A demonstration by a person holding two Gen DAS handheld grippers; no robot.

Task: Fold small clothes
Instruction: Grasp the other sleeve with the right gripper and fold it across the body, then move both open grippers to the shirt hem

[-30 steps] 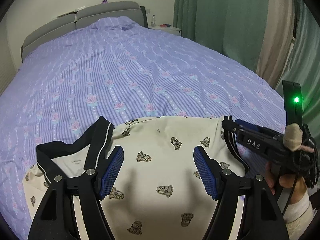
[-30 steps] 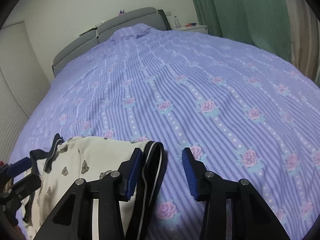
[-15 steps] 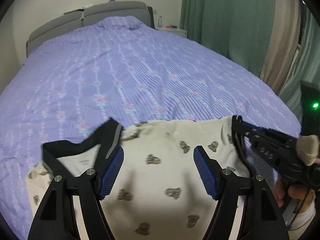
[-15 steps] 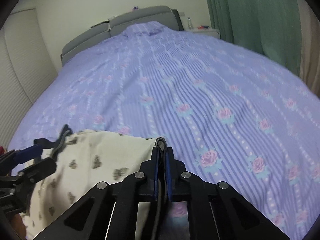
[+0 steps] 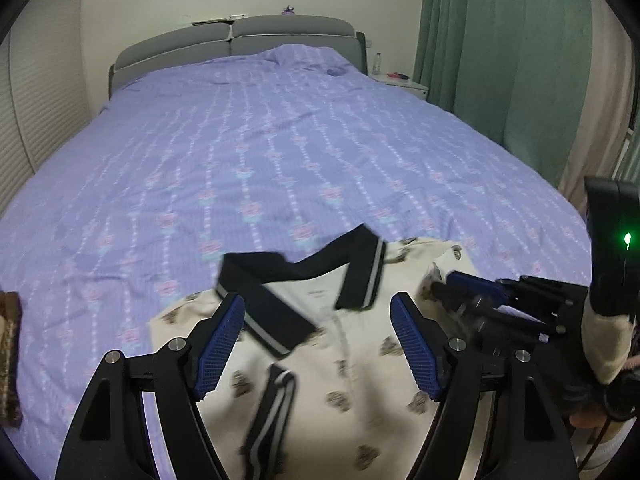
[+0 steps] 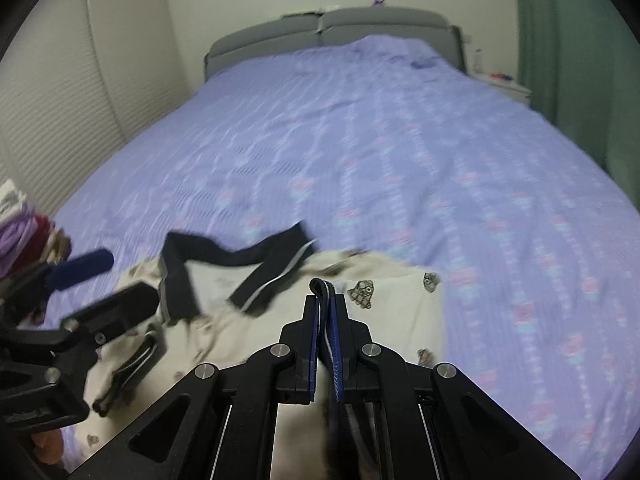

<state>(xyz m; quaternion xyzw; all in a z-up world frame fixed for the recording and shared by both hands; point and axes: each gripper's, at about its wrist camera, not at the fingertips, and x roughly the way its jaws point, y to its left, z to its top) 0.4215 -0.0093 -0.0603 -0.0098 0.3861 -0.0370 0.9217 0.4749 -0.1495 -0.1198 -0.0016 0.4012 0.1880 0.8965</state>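
Note:
A small cream polo shirt [image 5: 360, 364] with brown prints and a black collar [image 5: 280, 280] lies face up at the near edge of the bed. My left gripper [image 5: 318, 344] is open above the shirt's chest, holding nothing. My right gripper [image 6: 325, 300] is shut on the black striped sleeve cuff [image 6: 322, 286] and holds that sleeve folded over the shirt's right side. The right gripper also shows in the left wrist view [image 5: 472, 296], and the left gripper shows in the right wrist view [image 6: 100, 296].
The purple floral bedspread [image 5: 280, 152] stretches to a grey headboard [image 5: 240, 40]. A pile of folded clothes [image 6: 24, 236] sits at the left edge. Green curtains [image 5: 500, 60] and a white nightstand [image 5: 400, 84] stand to the right. A brown item [image 5: 8, 352] lies at the bed's left.
My right gripper has shut on the sleeve cuff and carried it left over the shirt. Both views have swung left, and the collar now lies between my left fingers.

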